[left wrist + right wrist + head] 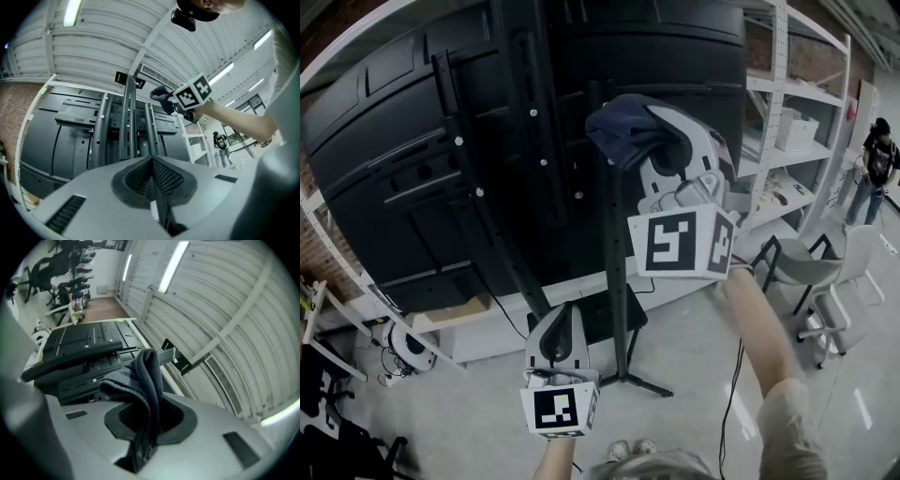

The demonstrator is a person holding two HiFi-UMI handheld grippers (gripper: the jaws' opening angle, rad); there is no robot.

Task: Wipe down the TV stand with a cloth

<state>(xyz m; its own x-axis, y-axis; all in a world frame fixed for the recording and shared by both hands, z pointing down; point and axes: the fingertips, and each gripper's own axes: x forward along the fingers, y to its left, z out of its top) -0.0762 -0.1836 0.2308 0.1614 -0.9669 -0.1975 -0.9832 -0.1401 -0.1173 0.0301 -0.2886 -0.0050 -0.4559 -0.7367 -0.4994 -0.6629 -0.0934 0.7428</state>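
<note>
Cloth (623, 131) hangs pinched in the right tool (664, 150), raised to the TV stand (615, 281) upright, seemingly touching its top. Wiping looks under way; next, draw it down the post. Left tool (559, 339) is closed and empty

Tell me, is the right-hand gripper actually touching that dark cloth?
Touching. The right gripper view shows the cloth pinched between the closed jaws of the right gripper, with its folds bunched above them.

A lab-like workspace — white metal shelving (784, 94), brick wall (18, 112), strip-lit ribbed ceiling (225, 301), office chair (806, 262).
</note>
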